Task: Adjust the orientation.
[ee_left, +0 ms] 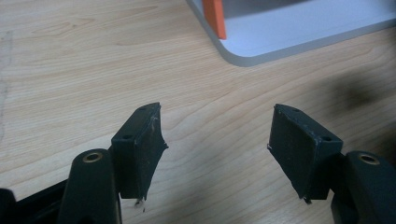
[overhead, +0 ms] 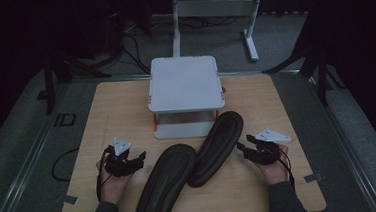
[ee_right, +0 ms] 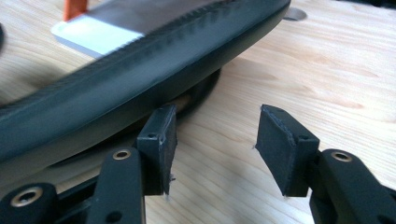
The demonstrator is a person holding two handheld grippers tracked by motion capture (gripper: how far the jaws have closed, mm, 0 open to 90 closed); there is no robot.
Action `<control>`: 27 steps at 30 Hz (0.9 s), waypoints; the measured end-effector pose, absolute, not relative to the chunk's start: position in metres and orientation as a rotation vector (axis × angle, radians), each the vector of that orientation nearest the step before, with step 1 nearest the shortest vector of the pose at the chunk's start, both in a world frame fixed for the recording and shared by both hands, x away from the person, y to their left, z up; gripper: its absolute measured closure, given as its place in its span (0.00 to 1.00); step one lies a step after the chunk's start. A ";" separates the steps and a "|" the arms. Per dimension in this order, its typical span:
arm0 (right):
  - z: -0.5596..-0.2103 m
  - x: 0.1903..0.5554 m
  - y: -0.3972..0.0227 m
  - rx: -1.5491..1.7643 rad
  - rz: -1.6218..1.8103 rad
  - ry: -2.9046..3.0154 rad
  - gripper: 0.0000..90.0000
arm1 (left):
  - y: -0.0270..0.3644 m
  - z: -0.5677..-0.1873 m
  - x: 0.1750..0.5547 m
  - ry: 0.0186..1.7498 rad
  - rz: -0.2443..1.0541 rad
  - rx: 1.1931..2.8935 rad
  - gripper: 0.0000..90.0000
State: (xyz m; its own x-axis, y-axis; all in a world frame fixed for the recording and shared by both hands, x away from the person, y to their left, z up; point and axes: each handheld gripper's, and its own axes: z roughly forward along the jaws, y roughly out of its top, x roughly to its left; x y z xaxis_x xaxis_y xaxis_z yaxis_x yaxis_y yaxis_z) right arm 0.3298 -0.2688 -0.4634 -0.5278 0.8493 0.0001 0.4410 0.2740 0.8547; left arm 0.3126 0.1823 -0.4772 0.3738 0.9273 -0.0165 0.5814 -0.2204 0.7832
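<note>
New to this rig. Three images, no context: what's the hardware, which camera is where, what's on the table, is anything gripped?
There is no robot arm here. A person holds a handheld two-jaw gripper in each hand: the left gripper and the right gripper.

The high view looks down from above the person's side of the wooden table. The other two cameras ride on the grippers, looking along their black jaws.

On the table stand a white two-level stand with orange posts and two dark shoes, sole up: the left shoe and the right shoe, whose toe reaches the stand's base.

Nothing is held. Both grippers' jaws stand open; the right gripper is close beside the right shoe.
</note>
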 end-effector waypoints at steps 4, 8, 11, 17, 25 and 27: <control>-0.461 0.332 -0.260 1.145 1.192 2.099 0.52 | 0.178 -0.476 0.314 1.285 0.596 1.921 0.38; -0.457 0.338 -0.250 1.162 1.239 2.091 0.50 | 0.175 -0.476 0.314 1.273 0.594 1.928 0.38; -0.455 0.339 -0.245 1.150 1.257 2.094 0.50 | 0.174 -0.476 0.315 1.269 0.593 1.936 0.38; -0.456 0.344 -0.231 1.180 1.297 2.100 0.40 | 0.173 -0.476 0.315 1.270 0.594 1.931 0.38; -0.462 0.354 -0.236 1.361 1.532 2.120 0.38 | 0.173 -0.476 0.316 1.267 0.594 1.935 0.38; -0.459 0.350 -0.230 1.315 1.493 2.141 0.38 | 0.173 -0.476 0.316 1.268 0.593 1.932 0.38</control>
State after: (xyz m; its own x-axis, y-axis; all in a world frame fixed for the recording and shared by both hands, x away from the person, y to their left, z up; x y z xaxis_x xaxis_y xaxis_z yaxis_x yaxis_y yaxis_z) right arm 0.3496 -0.2299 -0.4588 -0.5758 0.7626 0.2949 0.5404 0.0843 0.8372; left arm 0.3157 0.1730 -0.4757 0.4053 0.9140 -0.0168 0.5729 -0.2396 0.7838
